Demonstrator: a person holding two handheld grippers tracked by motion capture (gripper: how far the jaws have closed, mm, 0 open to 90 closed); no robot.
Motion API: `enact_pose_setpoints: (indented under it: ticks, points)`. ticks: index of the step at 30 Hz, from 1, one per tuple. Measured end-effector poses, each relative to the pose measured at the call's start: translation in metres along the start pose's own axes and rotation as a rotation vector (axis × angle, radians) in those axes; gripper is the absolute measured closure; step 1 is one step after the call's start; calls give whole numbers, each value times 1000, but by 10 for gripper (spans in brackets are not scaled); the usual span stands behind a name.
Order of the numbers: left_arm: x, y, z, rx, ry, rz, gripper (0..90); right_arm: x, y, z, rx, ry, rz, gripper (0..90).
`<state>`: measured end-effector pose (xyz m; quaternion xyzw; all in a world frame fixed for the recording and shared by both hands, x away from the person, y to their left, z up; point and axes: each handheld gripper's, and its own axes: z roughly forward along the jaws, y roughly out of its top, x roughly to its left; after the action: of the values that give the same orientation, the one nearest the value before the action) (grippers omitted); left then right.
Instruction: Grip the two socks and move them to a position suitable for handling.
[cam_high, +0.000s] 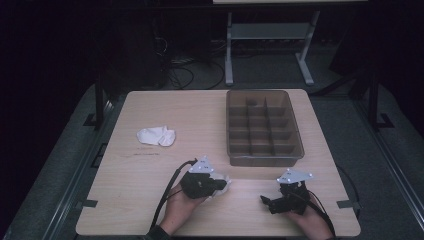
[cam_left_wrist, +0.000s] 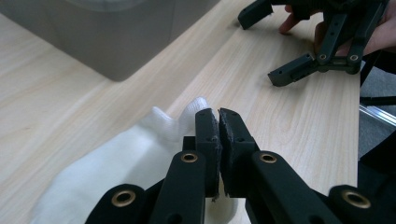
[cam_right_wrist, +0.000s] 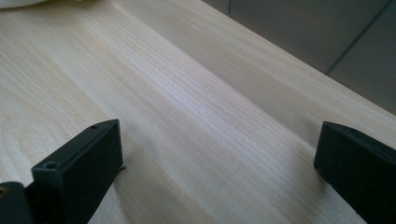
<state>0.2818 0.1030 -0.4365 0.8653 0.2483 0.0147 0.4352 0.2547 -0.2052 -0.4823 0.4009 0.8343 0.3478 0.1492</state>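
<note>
The surface (cam_high: 150, 200) is lying pale and wood-grained under the high view, carrying everything in play. Toward 1 o'clock from its centre, a grey divided bin (cam_high: 264, 127) is sitting, its long sides running away from the person; the compartments are looking bare apart from a dark spot in a far one that is too small to make out. In the left claw view the bin's wall (cam_left_wrist: 116, 42) is rising at 11 o'clock.

At 9 o'clock from the bin, well apart from it, a crumpled white cloth (cam_high: 156, 135) is lying by itself on the surface.

At 6 o'clock, near the front edge, the left claw (cam_high: 222, 184) is pointing toward 3 o'clock in the person's hand and is clenching a second white cloth (cam_high: 223, 181). In the left claw view its jaws are pressing together on the cloth (cam_left_wrist: 140, 154), which is bunching out to the left of them and resting on the wood.

At 3 o'clock from it, near but apart, the right claw (cam_high: 267, 202) is hovering low, pointing back toward 9 o'clock. It is released: in the right claw view its jaws are standing wide apart with bare wood (cam_right_wrist: 196, 112) between them, and the left claw view is showing it (cam_left_wrist: 264, 42) spread open as well.
</note>
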Motion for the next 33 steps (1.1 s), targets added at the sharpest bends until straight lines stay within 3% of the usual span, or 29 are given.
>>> enact_pose_setpoints:
  ticks: [8,11,14,20,24,29,33]
  points:
    - [-1,-1,23,34,-21,-4,826,0,0,0,-1,0,-1,8]
    - [-2,-1,24,34,-25,-4,801,0,0,0,1,2,1,8]
    - [-2,2,19,9,-24,-5,712,0,0,0,1,2,1,8]
    - [5,7,-3,-31,-2,-2,625,0,0,0,1,2,0,8]
    - [18,7,-15,-16,57,30,731,0,0,0,1,3,2,8]
    - [48,1,-22,29,119,28,815,0,0,0,0,3,1,8]
    - [68,-3,-21,54,140,6,871,0,0,0,1,2,0,7]
